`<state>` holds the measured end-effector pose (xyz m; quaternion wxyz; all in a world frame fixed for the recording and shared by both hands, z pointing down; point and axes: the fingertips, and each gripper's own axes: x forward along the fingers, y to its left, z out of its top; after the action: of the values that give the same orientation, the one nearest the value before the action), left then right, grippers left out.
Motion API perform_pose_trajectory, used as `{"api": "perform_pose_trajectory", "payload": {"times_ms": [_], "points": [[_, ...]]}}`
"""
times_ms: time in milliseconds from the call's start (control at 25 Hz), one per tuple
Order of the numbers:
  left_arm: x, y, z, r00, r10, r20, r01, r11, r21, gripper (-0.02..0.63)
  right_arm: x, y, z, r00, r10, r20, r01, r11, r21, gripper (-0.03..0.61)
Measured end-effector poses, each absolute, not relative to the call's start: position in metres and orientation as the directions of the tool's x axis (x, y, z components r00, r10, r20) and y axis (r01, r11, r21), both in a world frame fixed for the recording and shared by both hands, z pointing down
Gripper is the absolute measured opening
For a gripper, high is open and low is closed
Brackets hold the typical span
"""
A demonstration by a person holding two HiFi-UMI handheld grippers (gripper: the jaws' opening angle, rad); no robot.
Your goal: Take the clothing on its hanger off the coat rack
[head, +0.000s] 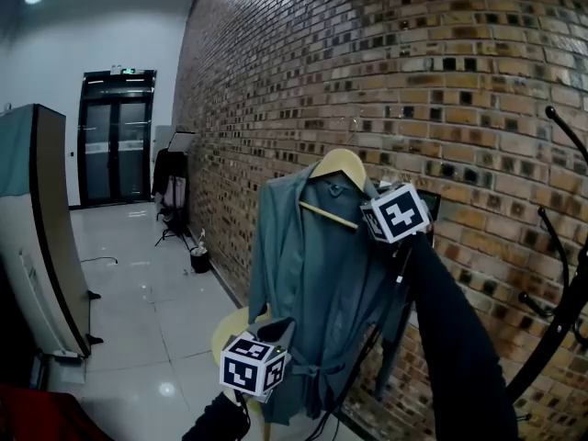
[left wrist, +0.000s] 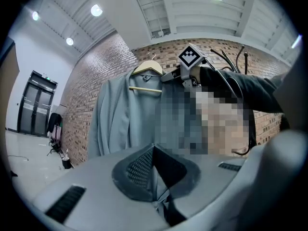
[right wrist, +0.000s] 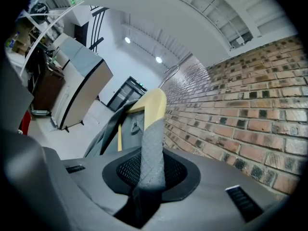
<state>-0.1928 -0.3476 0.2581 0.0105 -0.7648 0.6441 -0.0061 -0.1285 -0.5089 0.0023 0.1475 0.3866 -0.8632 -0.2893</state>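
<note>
A grey-green robe (head: 303, 274) hangs on a pale wooden hanger (head: 338, 165) in front of the brick wall, left of the black coat rack (head: 559, 310). My right gripper (head: 374, 217) is shut on the hanger's right arm through the robe's shoulder. In the right gripper view the fabric-covered hanger arm (right wrist: 151, 143) runs between the pads of the right gripper (right wrist: 148, 179), and the metal hook (right wrist: 169, 75) stands free in the air. My left gripper (head: 274, 333) is low down, shut on a fold of the robe (left wrist: 115, 114). That fold is pinched in the left gripper (left wrist: 155, 177).
The brick wall (head: 441, 72) runs along the right. A yellow stool (head: 230, 333) stands behind the robe's lower part. A white partition (head: 41, 237) stands at the left, and dark doors (head: 118, 136) at the far end. Dark objects (head: 173, 182) stand along the wall.
</note>
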Motion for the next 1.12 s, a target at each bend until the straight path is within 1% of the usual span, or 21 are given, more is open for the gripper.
{"api": "perform_pose_trajectory", "payload": {"times_ms": [200,440,680,920,1120], "points": [[-0.282,-0.428,0.241,0.189,-0.981,-0.037,-0.981,-0.187,-0.044,0.003,-0.215,-0.571,-0.02,-0.66,-0.751,-0.004,-0.586,0.512,0.628,0.052],[-0.395,-0.518,0.199,0.235,-0.969,-0.069,-0.971,-0.231,-0.069,0.003,-0.327,-0.644,-0.062,-0.646,-0.763,-0.04,-0.589,0.464,0.661,0.054],[-0.495,-0.585,0.186,0.241,-0.968,-0.076,-0.97,-0.237,-0.054,0.003,-0.419,-0.713,-0.083,-0.635,-0.771,-0.054,-0.603,0.451,0.658,0.054],[-0.558,-0.629,0.214,0.198,-0.979,-0.054,-0.98,-0.198,-0.015,0.003,-0.495,-0.774,-0.032,-0.671,-0.741,0.013,-0.556,0.515,0.652,0.054],[-0.59,-0.651,0.246,0.156,-0.988,-0.011,-0.988,-0.156,0.011,0.003,-0.531,-0.813,0.032,-0.683,-0.727,0.073,-0.531,0.562,0.634,0.054]]}}
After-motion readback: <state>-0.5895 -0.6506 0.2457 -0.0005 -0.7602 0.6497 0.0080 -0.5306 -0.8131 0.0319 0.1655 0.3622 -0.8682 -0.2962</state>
